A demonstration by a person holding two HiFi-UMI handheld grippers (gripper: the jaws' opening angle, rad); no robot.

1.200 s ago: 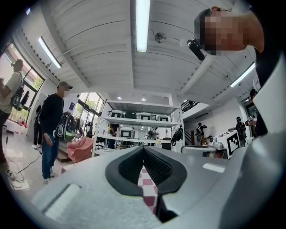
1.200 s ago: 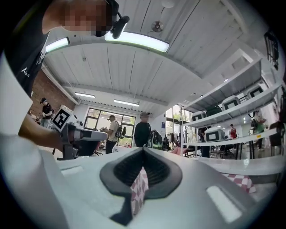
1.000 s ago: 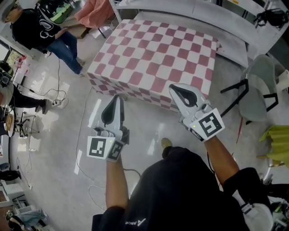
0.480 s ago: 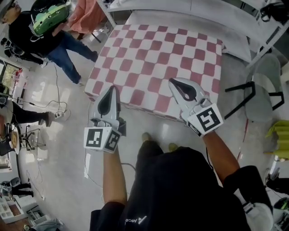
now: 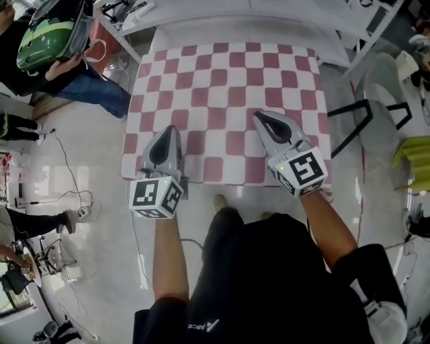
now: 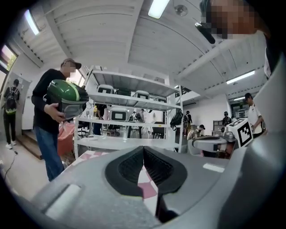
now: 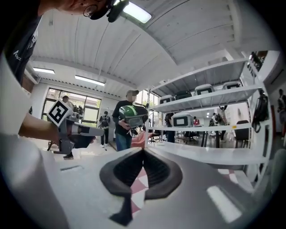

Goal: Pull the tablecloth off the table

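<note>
A pink-and-white checked tablecloth point(image 5: 225, 101) covers the square table in front of me and hangs over its near edge. My left gripper point(image 5: 168, 131) hovers over the cloth's near left part, jaws shut with nothing between them. My right gripper point(image 5: 259, 118) hovers over the near right part, also shut and empty. In the left gripper view the left gripper point(image 6: 143, 148) has its tips touching, with a bit of the tablecloth point(image 6: 147, 185) showing through the gap behind. The right gripper view shows the right gripper point(image 7: 143, 152) the same way, checked tablecloth point(image 7: 137, 187) beyond.
A person point(image 5: 64, 64) holding a green helmet point(image 5: 44, 41) stands at the table's far left. A white shelf unit point(image 5: 269, 17) runs behind the table. A grey chair point(image 5: 379, 101) stands at the right. Cables point(image 5: 67, 195) lie on the glossy floor to the left.
I have stepped closer to the table. Both grippers, earlier short of the cloth's near edge, are now over the cloth. The bystander shifted further left.
</note>
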